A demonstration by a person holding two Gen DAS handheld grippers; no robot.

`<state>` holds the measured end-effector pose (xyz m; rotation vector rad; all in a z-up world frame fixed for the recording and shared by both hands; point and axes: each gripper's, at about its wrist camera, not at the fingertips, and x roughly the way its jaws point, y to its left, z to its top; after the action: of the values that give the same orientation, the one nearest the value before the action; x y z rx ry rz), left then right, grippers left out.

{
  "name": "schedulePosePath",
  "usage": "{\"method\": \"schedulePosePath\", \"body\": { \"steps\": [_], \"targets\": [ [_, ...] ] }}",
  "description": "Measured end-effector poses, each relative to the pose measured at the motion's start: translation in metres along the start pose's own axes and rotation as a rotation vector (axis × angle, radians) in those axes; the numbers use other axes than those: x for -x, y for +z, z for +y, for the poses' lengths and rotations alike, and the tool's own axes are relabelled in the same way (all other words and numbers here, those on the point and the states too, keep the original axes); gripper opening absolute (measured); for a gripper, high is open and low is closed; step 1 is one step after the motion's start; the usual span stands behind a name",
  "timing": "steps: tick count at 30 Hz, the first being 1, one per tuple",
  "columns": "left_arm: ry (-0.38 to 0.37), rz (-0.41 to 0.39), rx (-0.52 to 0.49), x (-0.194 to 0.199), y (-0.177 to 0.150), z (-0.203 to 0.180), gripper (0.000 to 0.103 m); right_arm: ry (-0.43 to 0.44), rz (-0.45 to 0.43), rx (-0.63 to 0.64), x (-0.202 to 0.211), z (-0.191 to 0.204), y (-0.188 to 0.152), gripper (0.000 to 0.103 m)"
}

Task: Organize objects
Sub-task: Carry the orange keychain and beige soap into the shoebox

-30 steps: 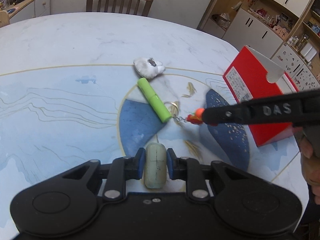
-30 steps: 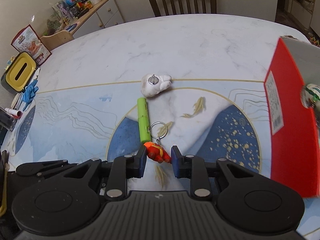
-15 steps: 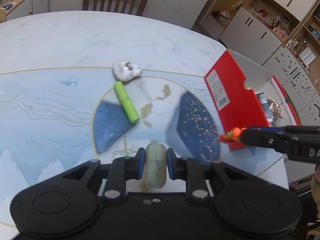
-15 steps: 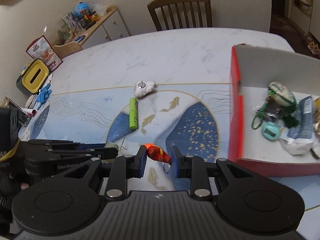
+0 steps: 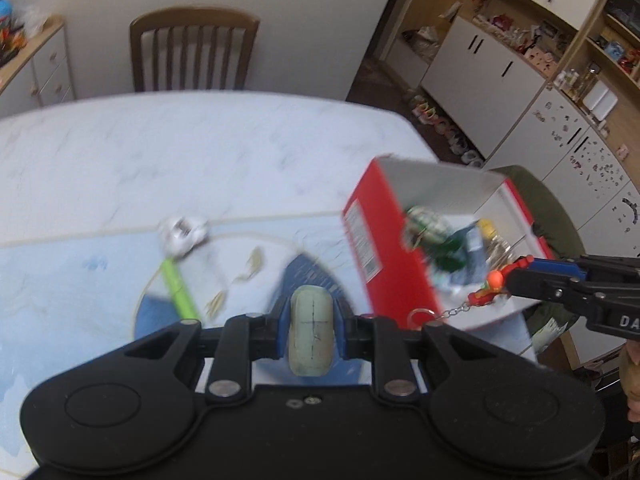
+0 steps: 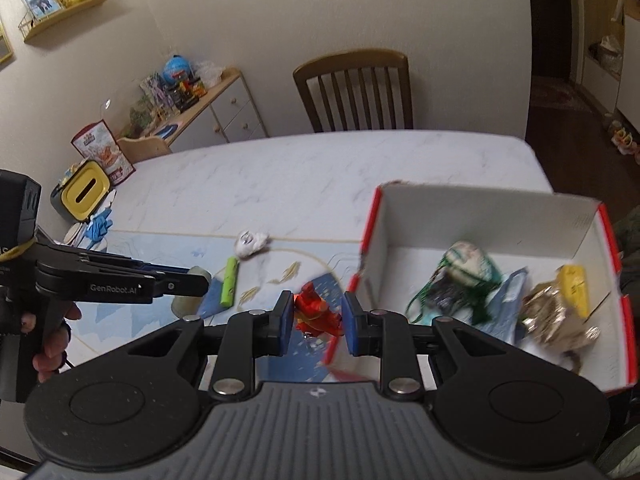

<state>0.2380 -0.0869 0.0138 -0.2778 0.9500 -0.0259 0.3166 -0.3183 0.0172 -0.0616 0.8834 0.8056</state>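
Right gripper (image 6: 314, 316), pinching a small red-and-orange figure keychain (image 6: 316, 314) at the red cardboard box's (image 6: 480, 208) near-left corner, risks snagging the dangling chain on that wall if released early.

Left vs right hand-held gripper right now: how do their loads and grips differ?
The left hand-held gripper clamps a pale green oval block; the right hand-held gripper holds a small red figure keychain.
The block is one solid piece, while the keychain trails a chain and ring below.
The block fills the left gap; the right jaws stand wider around the figure.
Both loads are off the table.
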Motion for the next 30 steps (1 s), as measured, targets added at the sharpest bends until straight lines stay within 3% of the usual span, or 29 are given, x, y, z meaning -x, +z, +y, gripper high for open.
{"method": "schedulePosePath", "body": {
  "steps": [5, 10, 20, 30],
  "targets": [
    [-0.010, -0.035, -0.052, -0.002, 0.022, -0.038, 0.021, -0.025, -0.038, 0.005, 0.016, -0.034, 0.011, 0.025],
    [-0.027, -0.022, -0.111, -0.020, 0.034, -0.078, 0.021, -0.079, -0.061, 0.003, 0.024, -0.069, 0.018, 0.025],
    [-0.052, 0.077, -0.195, -0.077, 0.039, -0.138, 0.021, -0.203, -0.067, 0.000, 0.016, -0.131, 0.020, 0.025],
    [-0.015, 0.191, -0.220, -0.138, 0.028, -0.159, 0.020, -0.248, -0.058, 0.000, -0.016, -0.166, 0.032, 0.025]
  ]
}}
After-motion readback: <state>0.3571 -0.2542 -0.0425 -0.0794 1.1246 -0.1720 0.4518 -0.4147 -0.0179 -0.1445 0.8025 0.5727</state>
